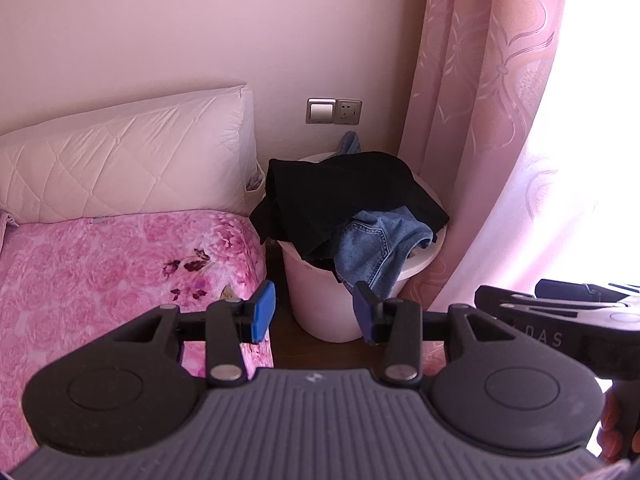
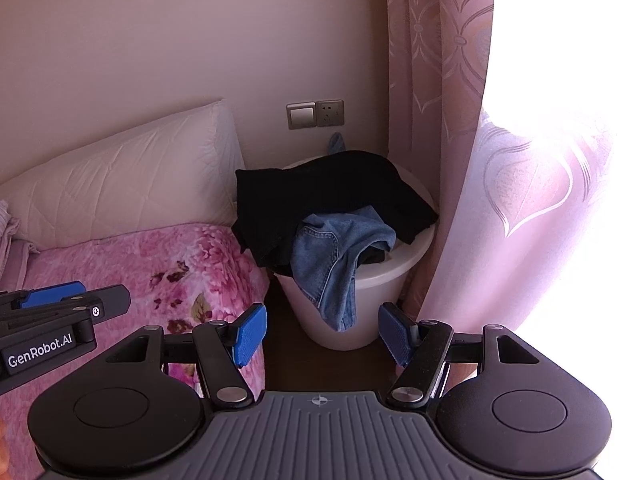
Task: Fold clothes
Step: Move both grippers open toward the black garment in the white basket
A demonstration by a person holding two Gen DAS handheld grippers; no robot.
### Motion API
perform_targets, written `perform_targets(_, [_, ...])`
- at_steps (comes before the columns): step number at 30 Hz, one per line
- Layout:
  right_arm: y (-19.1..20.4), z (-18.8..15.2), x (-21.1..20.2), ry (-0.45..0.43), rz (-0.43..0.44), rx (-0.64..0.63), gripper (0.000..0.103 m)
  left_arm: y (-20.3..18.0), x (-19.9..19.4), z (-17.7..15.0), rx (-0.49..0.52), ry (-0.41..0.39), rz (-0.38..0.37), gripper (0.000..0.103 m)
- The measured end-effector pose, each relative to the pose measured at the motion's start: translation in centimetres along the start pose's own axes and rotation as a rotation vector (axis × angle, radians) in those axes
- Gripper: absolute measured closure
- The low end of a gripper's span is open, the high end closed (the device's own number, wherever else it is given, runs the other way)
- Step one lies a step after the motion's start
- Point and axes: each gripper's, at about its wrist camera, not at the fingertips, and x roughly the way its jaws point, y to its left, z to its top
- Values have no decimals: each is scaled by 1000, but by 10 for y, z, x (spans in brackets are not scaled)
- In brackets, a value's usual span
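Ahead: jeans [image 1: 374,248] draped over bucket [image 1: 316,300] rim; tongs [image 1: 316,314] short, empty.

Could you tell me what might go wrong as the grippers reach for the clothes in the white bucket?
1. The blue denim jeans lie tangled with the black garment, so pulling one may drag both out.
2. Both hang over the rim of the white plastic bucket, which could tip.
3. The pink patterned curtain hangs close beside it and the right gripper might snag it.

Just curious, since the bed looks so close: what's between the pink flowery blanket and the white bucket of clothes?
Only a narrow strip of dark wooden floor separates the pink floral blanket from the white plastic bucket; both wrist views show it.
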Motion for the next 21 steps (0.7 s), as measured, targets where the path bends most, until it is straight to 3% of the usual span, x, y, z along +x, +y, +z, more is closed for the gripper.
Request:
perform_targets(8, [13, 5, 12, -9, 0, -5, 37, 6, 8, -7, -9, -6, 10, 64])
perform_targets(21, [17, 13, 30, -7, -22, 3, 37, 24, 31, 12, -20, 20, -22, 64])
